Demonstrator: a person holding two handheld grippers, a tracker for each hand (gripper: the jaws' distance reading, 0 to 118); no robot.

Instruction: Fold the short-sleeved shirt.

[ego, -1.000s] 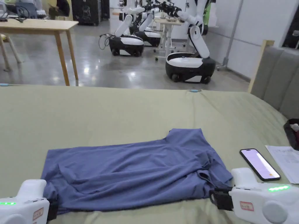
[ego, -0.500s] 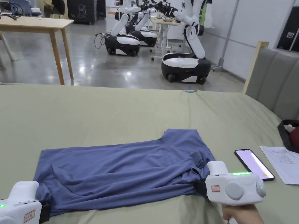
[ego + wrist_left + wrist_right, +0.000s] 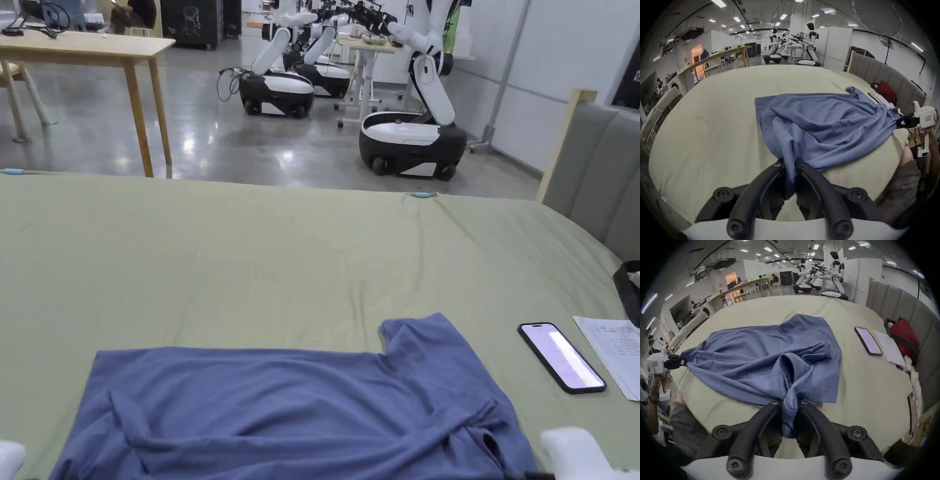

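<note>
Pinching blue shirt [image 3: 826,123], both tongs [image 3: 790,164] [image 3: 789,401].

The blue short-sleeved shirt [image 3: 300,412] lies wrinkled on the olive-green bed [image 3: 250,250] — spread sideways, one sleeve pointing away, both near corners bunched and lifted.

Left gripper [image 3: 790,164] and right gripper [image 3: 789,402] both low at the near edge, each with jaws clamped tight on bunched cloth.
</note>
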